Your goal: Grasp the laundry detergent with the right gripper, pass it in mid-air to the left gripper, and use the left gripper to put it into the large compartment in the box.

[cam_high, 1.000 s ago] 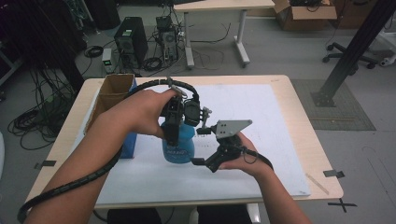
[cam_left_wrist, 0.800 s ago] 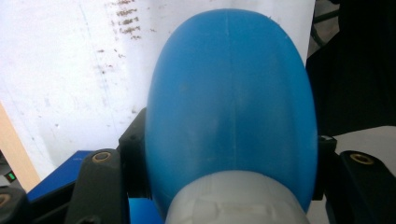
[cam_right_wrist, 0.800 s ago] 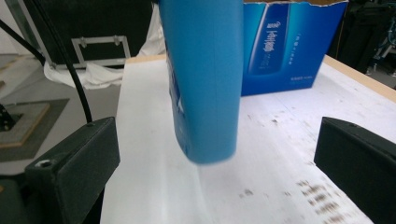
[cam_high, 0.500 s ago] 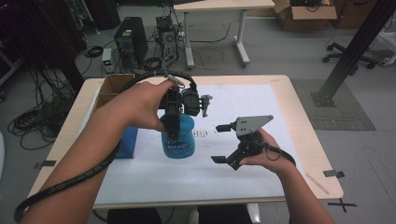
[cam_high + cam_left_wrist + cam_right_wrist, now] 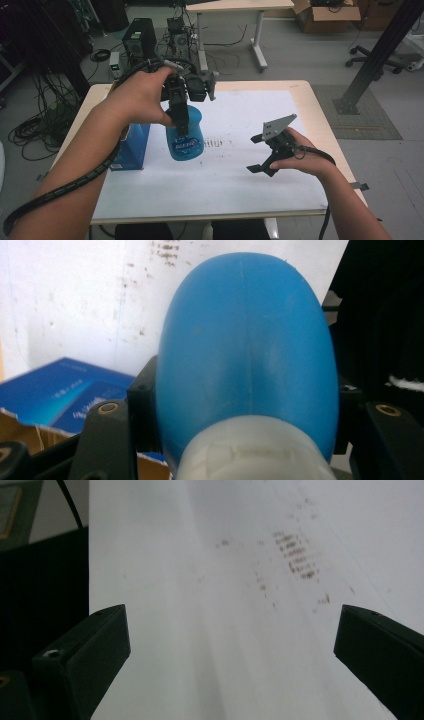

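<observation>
Bottle (image 5: 184, 134), blue plastic, hangs over the bench's (image 5: 310, 105) left half beside a blue box (image 5: 131, 150), gripped high at its neck by the left claw (image 5: 181, 107). It looks light, smooth, and a bit squeezable; the neck seems the surest hold. Right claw (image 5: 259, 153), near right, gapes wide over paper (image 5: 235, 180).

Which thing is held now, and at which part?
The left tool grips the blue bottle at its upper part near the neck; the right tool holds nothing.
</observation>
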Tool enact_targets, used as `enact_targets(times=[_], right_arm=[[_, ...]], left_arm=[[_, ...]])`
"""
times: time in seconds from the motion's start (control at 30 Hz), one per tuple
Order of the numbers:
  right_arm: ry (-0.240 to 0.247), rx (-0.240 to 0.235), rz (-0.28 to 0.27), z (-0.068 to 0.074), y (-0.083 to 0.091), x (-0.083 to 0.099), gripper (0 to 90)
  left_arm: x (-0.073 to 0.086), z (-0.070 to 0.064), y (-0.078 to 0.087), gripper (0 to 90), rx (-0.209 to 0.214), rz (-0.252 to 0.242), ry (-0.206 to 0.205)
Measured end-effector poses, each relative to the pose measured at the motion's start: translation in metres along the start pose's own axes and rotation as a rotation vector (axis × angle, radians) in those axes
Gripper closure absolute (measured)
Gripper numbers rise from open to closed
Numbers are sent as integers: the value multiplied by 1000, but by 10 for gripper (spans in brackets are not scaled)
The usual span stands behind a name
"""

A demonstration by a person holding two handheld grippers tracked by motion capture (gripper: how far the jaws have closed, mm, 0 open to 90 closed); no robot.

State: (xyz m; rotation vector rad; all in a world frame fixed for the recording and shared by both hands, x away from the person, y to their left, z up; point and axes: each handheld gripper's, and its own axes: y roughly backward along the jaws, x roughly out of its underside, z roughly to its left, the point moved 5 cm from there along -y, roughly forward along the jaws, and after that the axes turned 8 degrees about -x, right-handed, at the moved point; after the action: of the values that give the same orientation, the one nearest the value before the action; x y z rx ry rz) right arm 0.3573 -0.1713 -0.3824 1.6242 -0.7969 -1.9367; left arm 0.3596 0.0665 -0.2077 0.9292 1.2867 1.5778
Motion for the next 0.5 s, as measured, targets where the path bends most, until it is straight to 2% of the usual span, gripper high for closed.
enact_targets(times=[0.03, 0.07, 0.1, 0.13, 0.17, 0.2, 0.23, 0.3, 0.37, 0.43, 0.47, 0.5], right_arm=[[-12, 8, 44, -3, 4, 5, 17], [-16, 11, 65, -5, 6, 7, 19], [-16, 11, 65, -5, 6, 7, 19], [-20, 12, 89, -7, 8, 10, 21], [-26, 14, 120, -10, 12, 12, 22], [-26, 15, 138, -11, 15, 12, 21], [-26, 15, 138, -11, 15, 12, 21], [-25, 22, 194, -15, 22, 11, 23], [-27, 22, 208, -16, 24, 10, 24], [-19, 5, 250, -17, 28, 8, 24], [-19, 5, 250, -17, 28, 8, 24], [-13, -16, 286, -16, 31, 6, 27]], left_arm=[[2, 3, 5, 381, 12, 3, 55], [5, 6, 8, 381, 14, 6, 80], [5, 6, 8, 381, 14, 6, 80], [6, 7, 10, 381, 10, 10, 96], [9, 11, 15, 381, 0, 14, 134], [9, 11, 15, 381, 0, 14, 134], [11, 13, 16, 381, -5, 16, 154], [14, 18, 21, 380, -5, 20, 200], [18, 24, 26, 381, 9, 12, 237], [25, 32, 32, 381, 30, 9, 292], [25, 32, 32, 380, 30, 9, 292], [30, 37, 35, 381, 35, 19, 334]])
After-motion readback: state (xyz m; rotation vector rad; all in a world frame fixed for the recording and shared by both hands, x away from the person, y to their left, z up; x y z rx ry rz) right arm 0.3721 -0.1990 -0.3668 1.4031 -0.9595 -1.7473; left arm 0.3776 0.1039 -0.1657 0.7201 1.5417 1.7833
